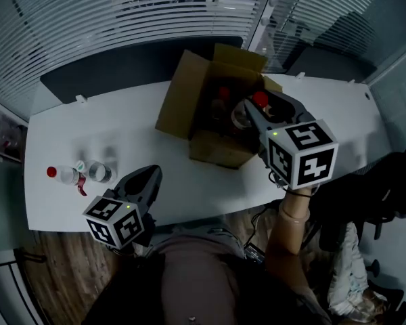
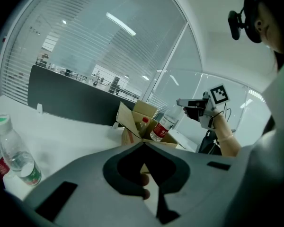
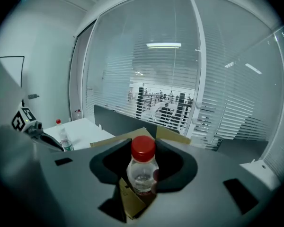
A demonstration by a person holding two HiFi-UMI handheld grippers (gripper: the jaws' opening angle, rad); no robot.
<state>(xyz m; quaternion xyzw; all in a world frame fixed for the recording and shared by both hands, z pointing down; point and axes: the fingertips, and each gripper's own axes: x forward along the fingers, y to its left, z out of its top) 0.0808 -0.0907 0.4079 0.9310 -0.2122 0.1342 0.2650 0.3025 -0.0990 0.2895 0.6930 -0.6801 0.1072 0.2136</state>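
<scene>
Nearest the person, at about 7 o'clock in the head view, the left gripper (image 1: 152, 175) hovers over the front edge of the white table (image 1: 122, 124). Its own view shows the jaws brought together at the tips with nothing between them.

At 10 o'clock from it, near the table's left end, a few water bottles (image 1: 81, 173) lie close together. One has a red cap, one a green cap.

At 2 o'clock from the left gripper stands an open cardboard box (image 1: 179, 100) with its flaps up, and a second red-capped bottle (image 2: 143, 123) stands inside it.

The right gripper (image 1: 252, 114) reaches in from 4 o'clock of the box. Its jaws are clamped on the neck of a clear red-capped bottle (image 3: 142, 167) with a red label. The bottle hangs tilted over the box's open top, with its base low at the rim. Whether it touches the cardboard cannot be told.

Beyond the box, at 12 o'clock, a dark partition panel (image 1: 108, 70) runs along the table's far edge. Behind it is a glass wall with slatted blinds (image 1: 122, 12).
</scene>
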